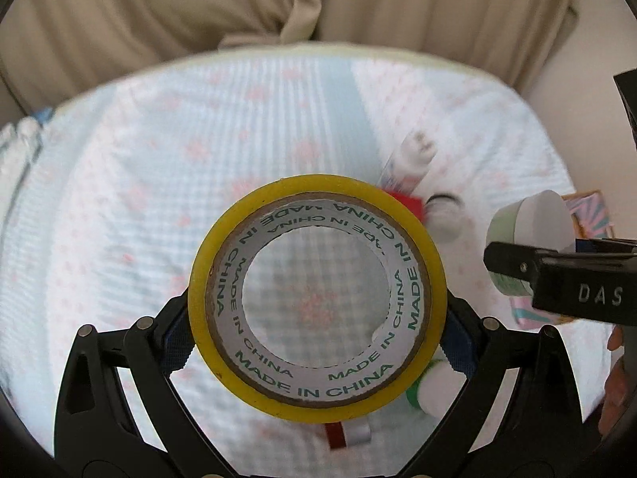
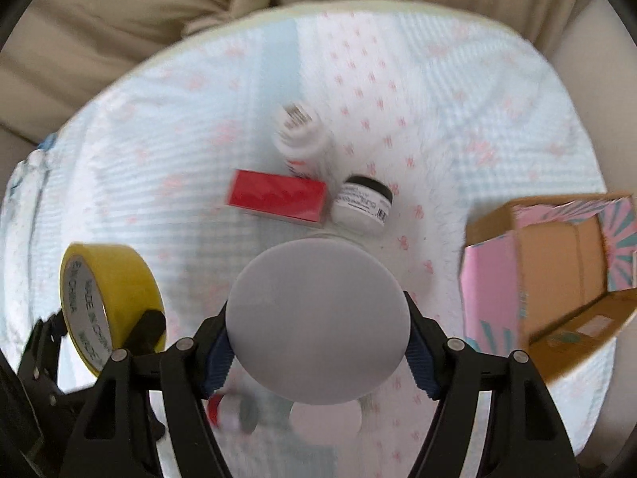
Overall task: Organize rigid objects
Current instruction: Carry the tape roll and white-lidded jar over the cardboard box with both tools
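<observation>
Had the left gripper (image 1: 316, 342) clamped on a roll of yellow tape (image 1: 317, 298), blue pads pressing its outer rim from both sides, hole facing the camera with "MADE IN CHINA" printed round the cardboard core. Held clear above the bed (image 1: 159, 167), which wore a pale blue-and-white cover with small pink motifs.

Right gripper (image 2: 318, 342) likewise clenched, this one on a round jar with a flat white lid (image 2: 317, 320), pads squeezing either side. Looked pale green on the wall when seen from the left wrist view (image 1: 529, 235). Also lifted off the cover.

Still lying near the middle of the bed: a red box (image 2: 278, 197), flat on its side; touching its right end, a small white pot with a black lid (image 2: 363, 201), barcode label showing; just behind the box toward the far edge, a white tube-like bottle (image 2: 300, 135), too blurred to read.

Over by the right edge of the bed sat an open cardboard box with pink and teal print (image 2: 557, 263), flaps out, brown inside visible.

Spotted below the jar, near the close edge: something red and white (image 2: 223, 410), too smeared to name. Beige curtain (image 2: 119, 20) beyond the far edge
</observation>
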### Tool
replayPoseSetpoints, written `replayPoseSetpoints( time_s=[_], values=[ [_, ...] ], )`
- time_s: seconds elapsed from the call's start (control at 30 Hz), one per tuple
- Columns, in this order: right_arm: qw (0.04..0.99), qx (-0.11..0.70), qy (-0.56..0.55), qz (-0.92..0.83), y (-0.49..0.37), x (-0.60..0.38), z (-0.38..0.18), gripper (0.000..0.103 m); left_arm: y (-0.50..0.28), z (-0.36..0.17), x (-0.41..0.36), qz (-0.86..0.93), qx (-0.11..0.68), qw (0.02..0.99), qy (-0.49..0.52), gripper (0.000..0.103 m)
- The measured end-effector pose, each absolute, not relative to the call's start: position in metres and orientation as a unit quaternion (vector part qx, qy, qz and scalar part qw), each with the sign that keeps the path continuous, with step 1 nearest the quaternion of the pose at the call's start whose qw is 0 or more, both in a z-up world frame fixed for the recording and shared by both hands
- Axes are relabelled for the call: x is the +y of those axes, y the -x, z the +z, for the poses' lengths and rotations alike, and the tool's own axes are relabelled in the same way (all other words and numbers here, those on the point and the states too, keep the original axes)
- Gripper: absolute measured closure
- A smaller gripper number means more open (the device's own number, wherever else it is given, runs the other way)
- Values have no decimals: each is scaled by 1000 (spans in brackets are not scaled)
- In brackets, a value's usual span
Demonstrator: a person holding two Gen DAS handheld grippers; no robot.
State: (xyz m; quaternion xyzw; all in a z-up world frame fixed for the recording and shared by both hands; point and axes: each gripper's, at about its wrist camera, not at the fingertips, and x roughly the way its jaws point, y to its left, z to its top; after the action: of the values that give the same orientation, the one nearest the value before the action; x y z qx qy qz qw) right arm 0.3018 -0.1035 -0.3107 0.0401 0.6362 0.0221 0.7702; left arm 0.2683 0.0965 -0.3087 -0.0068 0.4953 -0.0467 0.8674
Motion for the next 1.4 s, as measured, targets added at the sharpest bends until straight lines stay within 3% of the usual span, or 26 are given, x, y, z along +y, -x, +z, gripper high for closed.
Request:
replayPoseSetpoints(
  time_s=[0.27,0.47,0.7,1.03,1.4],
  values=[
    [805,590,-9,52,-259,-92,-209,35,-236,-200,79,-84,455,887,-9,6],
    [823,564,-23,65,-237,-139,-149,35,-215,-158,32,-106,439,892,-26,6],
    [837,541,-2,85,-222,-222,-118,35,-196,-126,-68,-104,420,900,-47,6],
    [832,545,40,98,-228,-361,-115,35,-209,-144,-214,-116,449,886,-17,6],
    [795,589,70,130,-271,-445,-201,35,-277,-242,-296,-117,541,833,-3,6]
  ],
)
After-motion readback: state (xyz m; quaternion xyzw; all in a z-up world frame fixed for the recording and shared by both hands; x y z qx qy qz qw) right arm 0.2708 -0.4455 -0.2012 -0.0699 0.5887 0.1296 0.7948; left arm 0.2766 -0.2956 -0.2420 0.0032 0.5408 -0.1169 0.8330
